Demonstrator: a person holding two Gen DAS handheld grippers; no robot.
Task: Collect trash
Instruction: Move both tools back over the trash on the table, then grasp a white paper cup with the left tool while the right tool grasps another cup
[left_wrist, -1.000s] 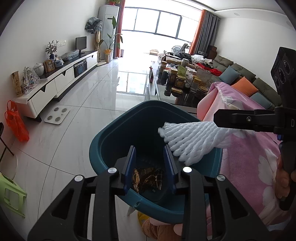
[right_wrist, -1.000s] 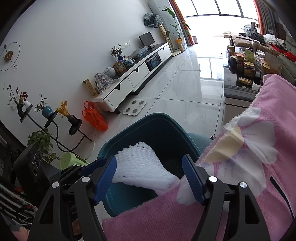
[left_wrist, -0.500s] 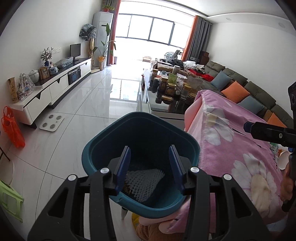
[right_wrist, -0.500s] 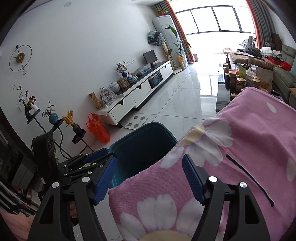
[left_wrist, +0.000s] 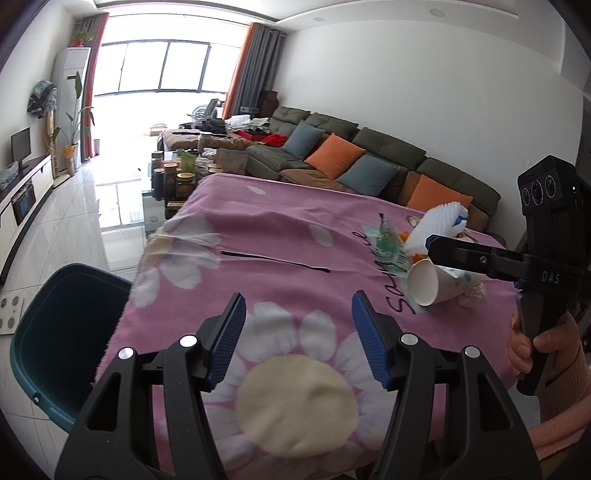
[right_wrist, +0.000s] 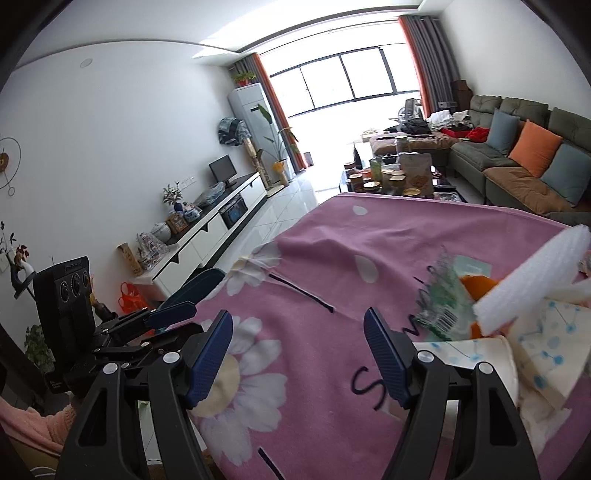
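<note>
A dark teal bin (left_wrist: 62, 332) stands on the floor left of the table with the pink flowered cloth (left_wrist: 280, 251); its rim also shows in the right wrist view (right_wrist: 199, 284). A trash pile lies at the cloth's right: a tipped paper cup (left_wrist: 432, 284), white foam netting (left_wrist: 439, 225), a green wrapper (left_wrist: 388, 243). In the right wrist view the foam netting (right_wrist: 532, 280), wrapper (right_wrist: 443, 302) and paper cup (right_wrist: 476, 354) lie just right of my right gripper (right_wrist: 299, 354), open and empty. My left gripper (left_wrist: 297, 336) is open and empty over the cloth.
A coffee table with several jars (left_wrist: 181, 173) stands beyond the cloth. A sofa with orange and blue cushions (left_wrist: 351, 158) lines the right wall. A white TV cabinet (right_wrist: 207, 236) runs along the left wall. The right gripper's body (left_wrist: 546, 258) hovers at the pile.
The foam netting dropped from my right gripper into the bin. Both grippers then swung right, away from the bin, over the cloth toward the trash pile.
</note>
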